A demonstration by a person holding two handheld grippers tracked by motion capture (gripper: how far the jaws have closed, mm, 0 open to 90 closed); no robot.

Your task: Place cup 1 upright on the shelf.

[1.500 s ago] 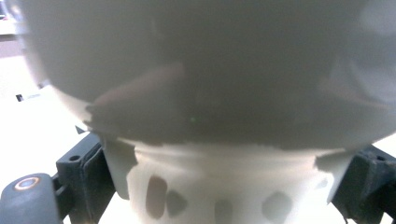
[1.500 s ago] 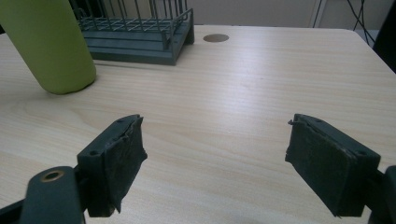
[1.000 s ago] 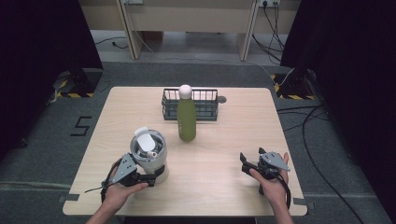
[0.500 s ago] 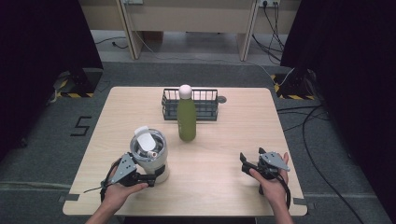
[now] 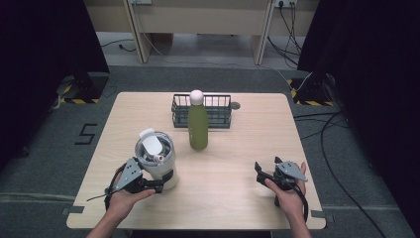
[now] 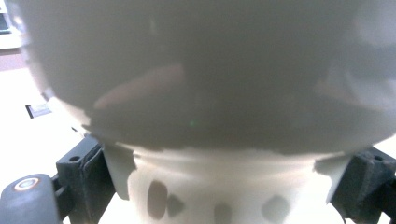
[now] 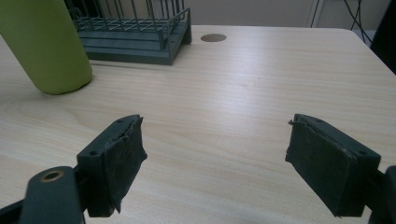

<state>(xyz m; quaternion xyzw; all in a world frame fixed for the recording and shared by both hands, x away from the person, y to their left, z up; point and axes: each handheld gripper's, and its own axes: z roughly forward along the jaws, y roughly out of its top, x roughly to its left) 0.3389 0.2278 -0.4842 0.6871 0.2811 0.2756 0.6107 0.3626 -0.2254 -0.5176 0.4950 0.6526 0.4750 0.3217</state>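
The left claw (image 5: 159,187) clasped the base of a squat white insulated tumbler with a flip lid (image 5: 154,158), one jaw on each side of its narrow foot in the left gripper view. The tumbler (image 6: 205,93) stood upright near the front left corner of the pale wooden bench (image 5: 237,198). The right claw (image 5: 261,173) rested released near the front right corner, its jaws wide apart over bare wood. A tall green metal bottle (image 5: 197,121) stood mid-bench, just before a dark wire basket (image 5: 218,109) at the back edge.
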